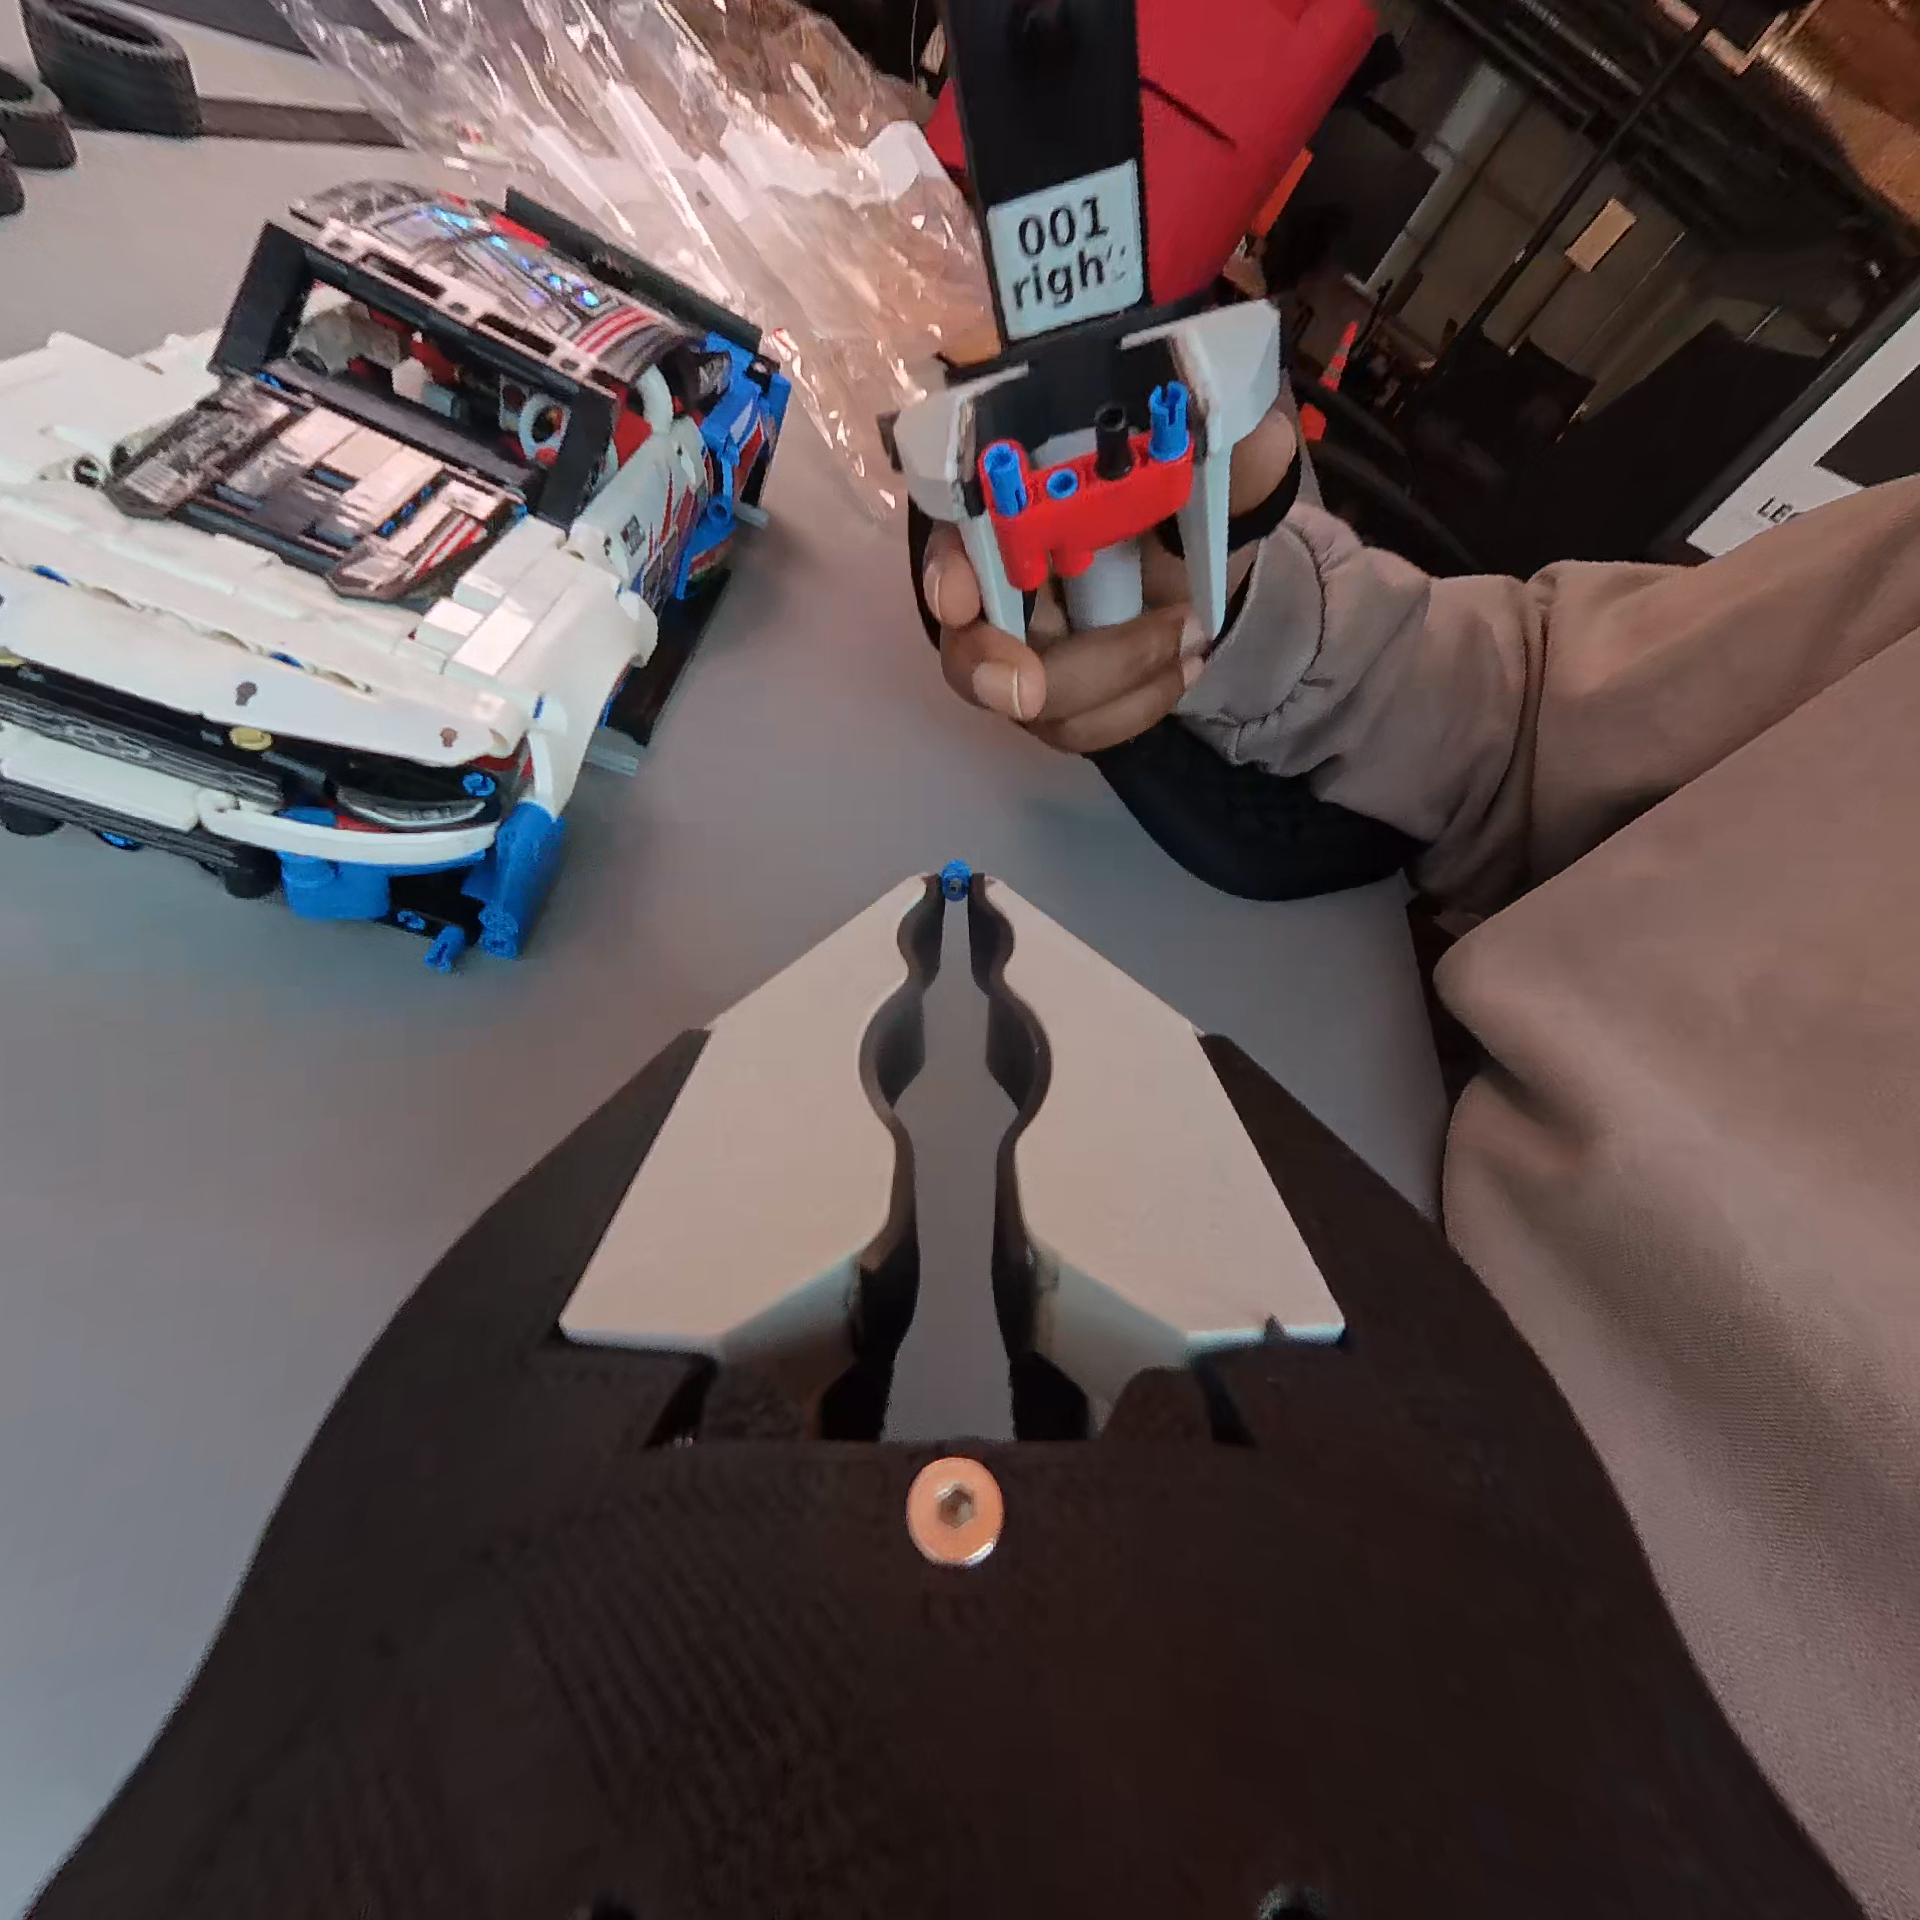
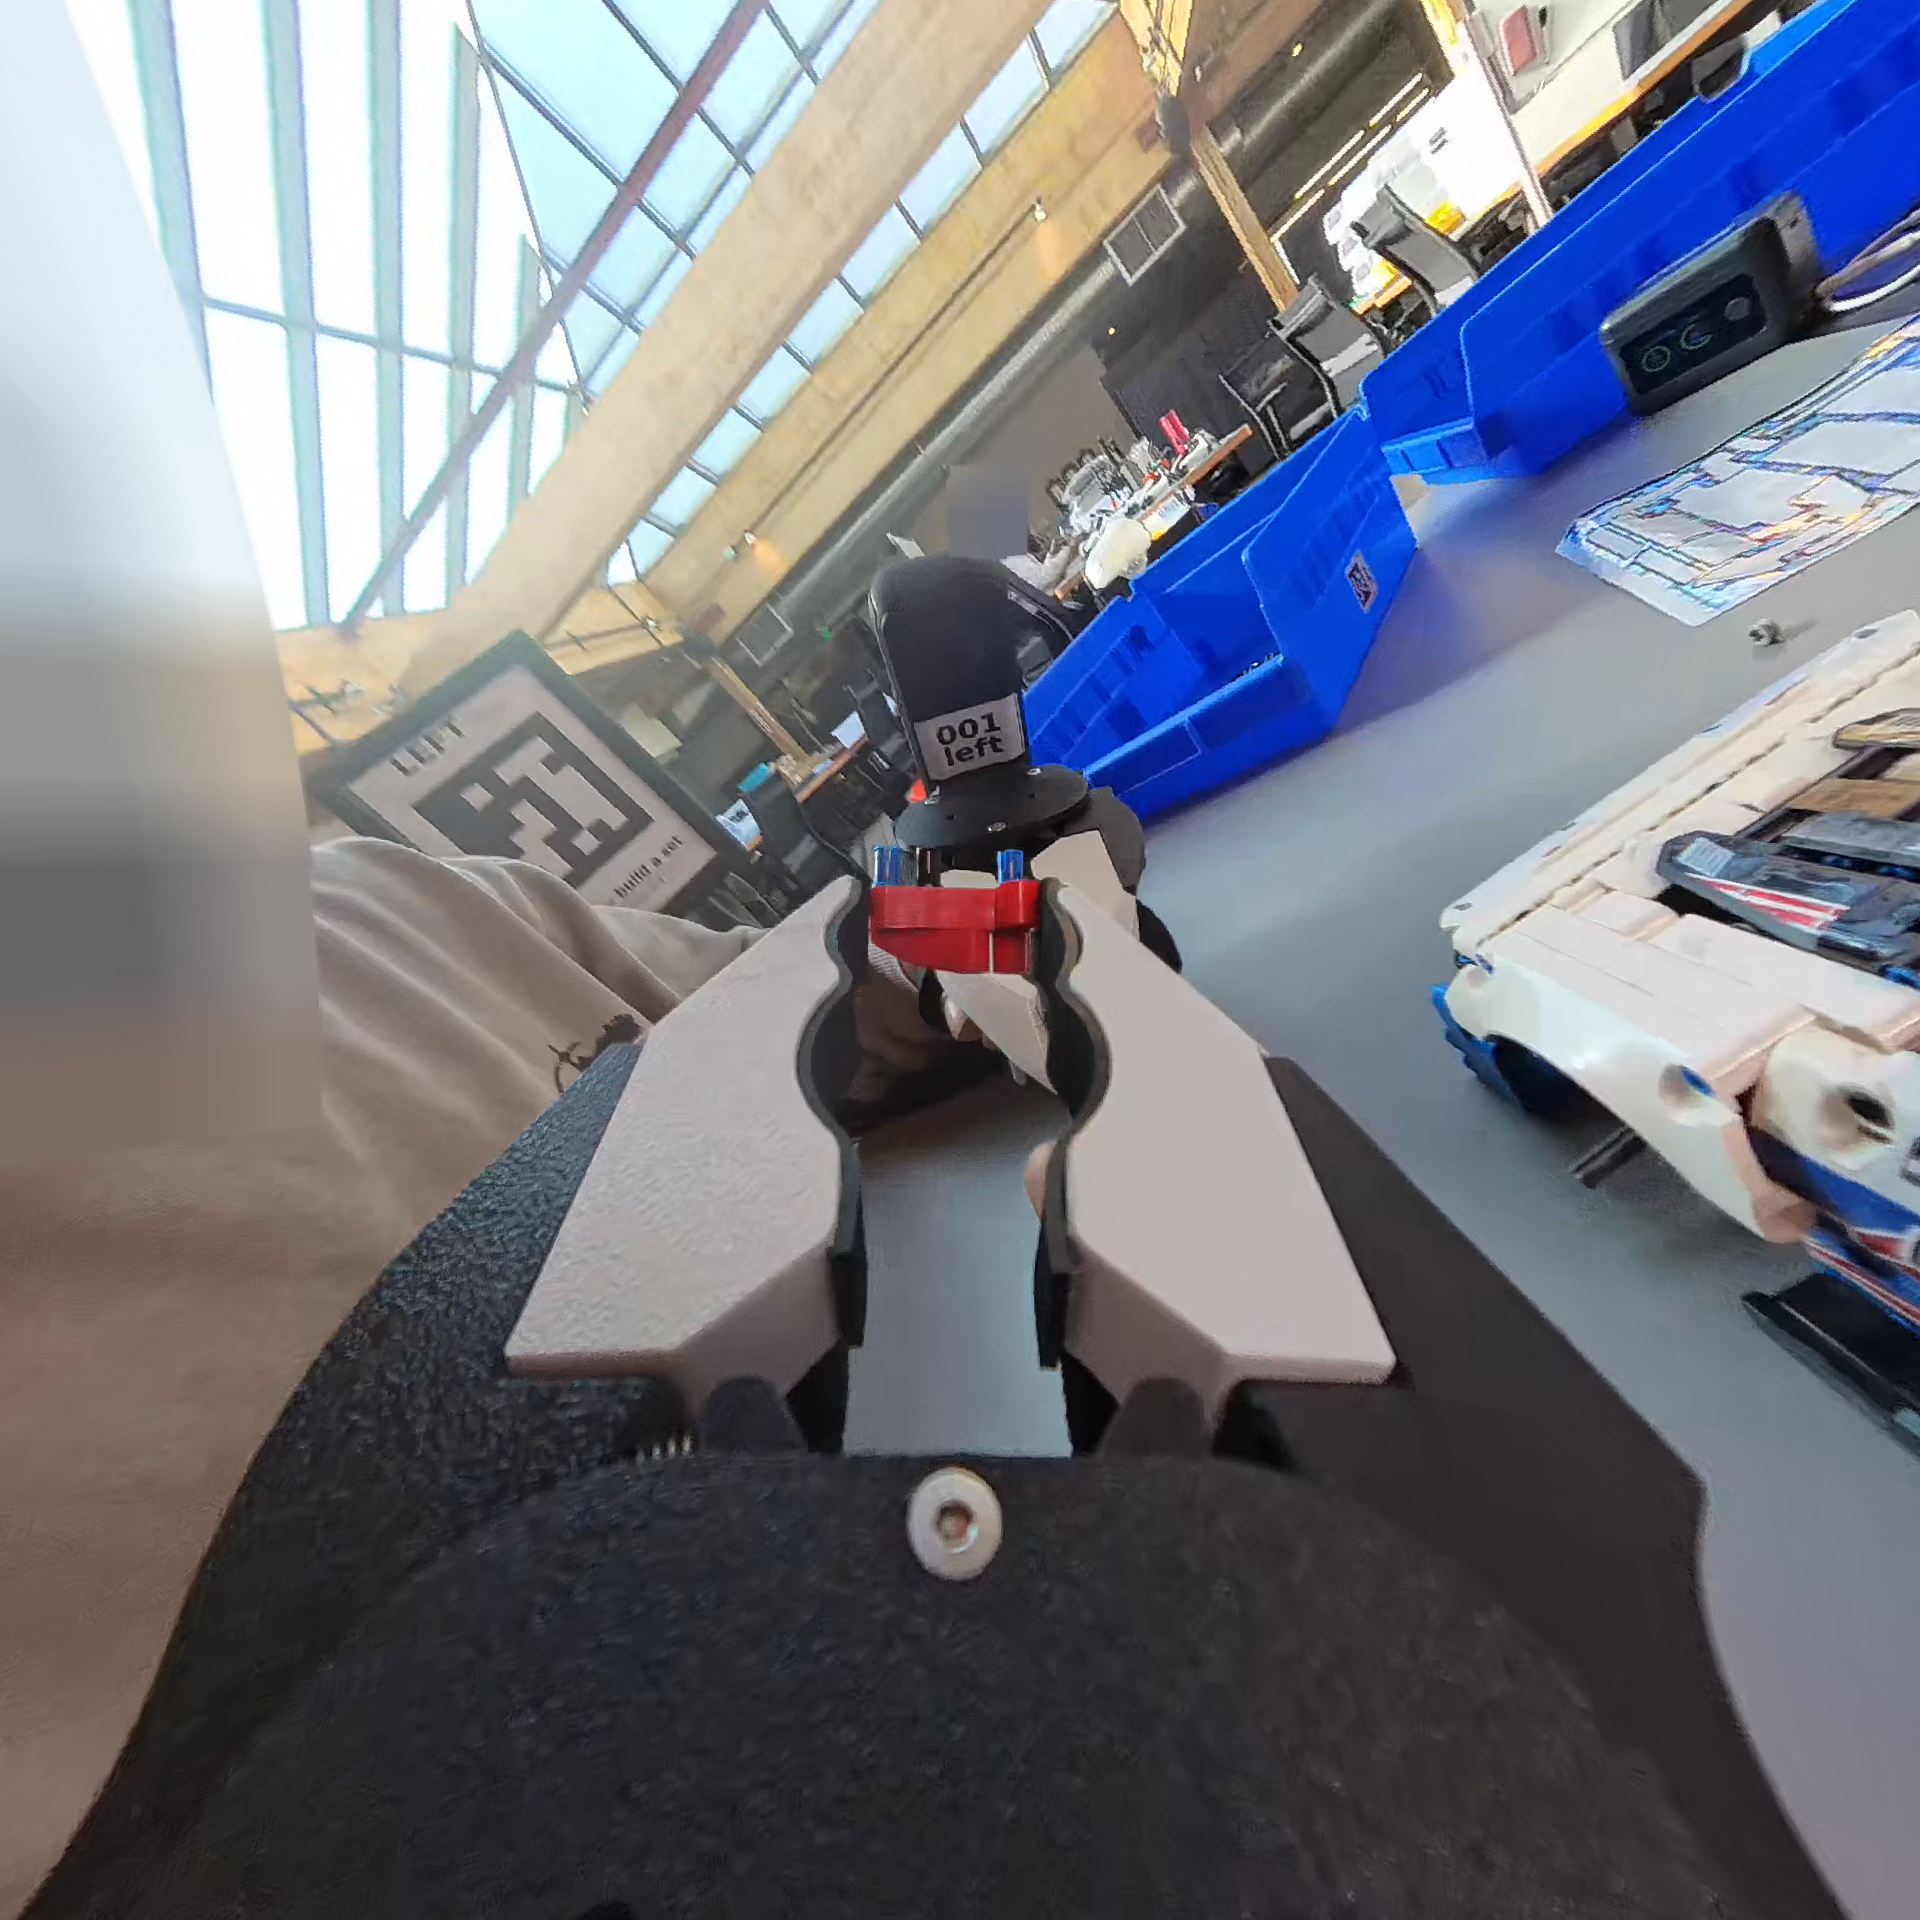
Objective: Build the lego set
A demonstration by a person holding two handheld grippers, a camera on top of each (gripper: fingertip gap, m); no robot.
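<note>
My left gripper (image 1: pixel 956 885) is shut on a small blue pin (image 1: pixel 954 878) at its fingertips, above the grey table. My right gripper (image 2: pixel 953 927) is shut on a red Lego beam (image 2: pixel 951 925) with blue pins and a black pin in its holes. In the left wrist view the right gripper (image 1: pixel 1091 520) faces me, held upright in a person's hand, with the red beam (image 1: pixel 1091 504) across its fingers. The white, blue and red Lego car (image 1: pixel 343 582) sits on the table at the left; it also shows in the right wrist view (image 2: pixel 1704 997).
Clear plastic bags (image 1: pixel 665 135) lie behind the car. Black tyres (image 1: pixel 104 73) sit at the far left. Blue bins (image 2: pixel 1351 582), a sticker sheet (image 2: pixel 1756 488) and a black device (image 2: pixel 1725 312) stand at the table's far side. A beige sleeve (image 1: pixel 1662 831) fills the right. Some 7 cm of space lies between my two pairs of fingers.
</note>
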